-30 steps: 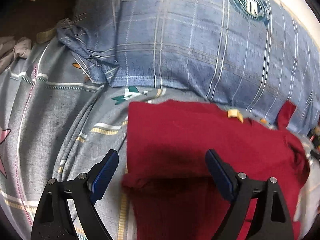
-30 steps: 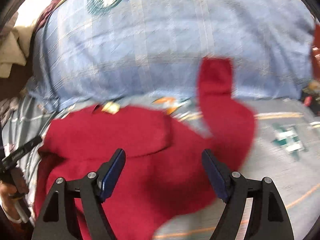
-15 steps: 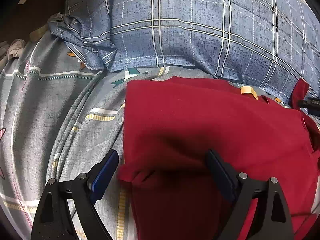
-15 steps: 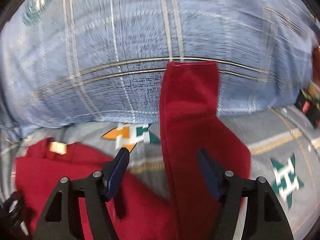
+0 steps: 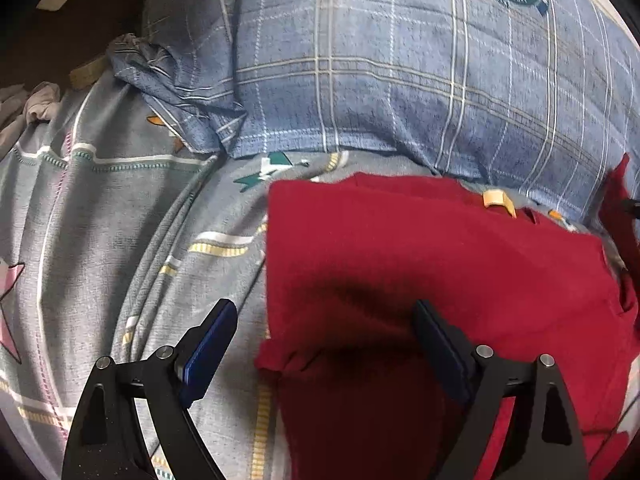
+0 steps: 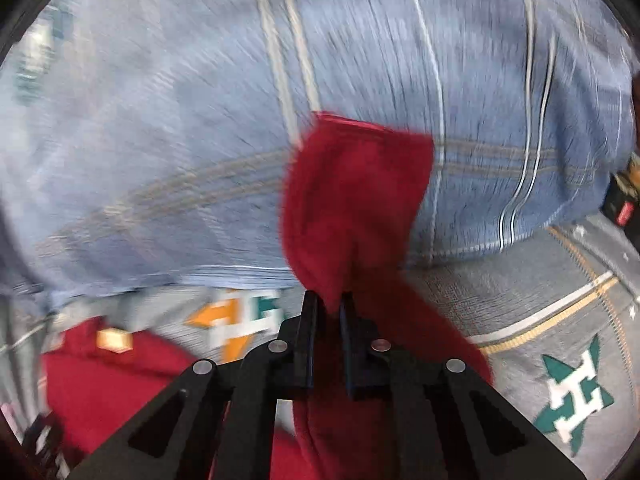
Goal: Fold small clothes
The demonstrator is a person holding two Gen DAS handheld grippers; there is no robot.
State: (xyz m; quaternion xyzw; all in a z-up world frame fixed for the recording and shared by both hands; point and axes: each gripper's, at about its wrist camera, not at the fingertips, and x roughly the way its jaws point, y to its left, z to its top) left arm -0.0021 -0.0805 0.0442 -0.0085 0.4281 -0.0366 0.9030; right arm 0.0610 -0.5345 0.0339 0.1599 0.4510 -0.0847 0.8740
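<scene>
A dark red shirt (image 5: 420, 264) lies on the grey patterned bedsheet (image 5: 100, 220), its left sleeve folded in over the body. My left gripper (image 5: 324, 340) is open and empty, hovering over the shirt's left edge. My right gripper (image 6: 329, 320) is shut on the shirt's right sleeve (image 6: 356, 196), which stands up in front of the pillow. The sleeve also shows at the right edge of the left wrist view (image 5: 618, 196). The shirt's body and its tan neck label (image 6: 114, 339) lie at the lower left in the right wrist view, which is blurred.
A large blue plaid pillow (image 5: 400, 60) lies just behind the shirt. Crumpled pale clothes (image 5: 28, 108) sit at the far left edge of the bed. Dark items (image 6: 622, 200) lie at the right edge of the right wrist view.
My right gripper moved forward to the raised right sleeve and closed on it. My left gripper stayed open over the shirt's left side with only small shifts.
</scene>
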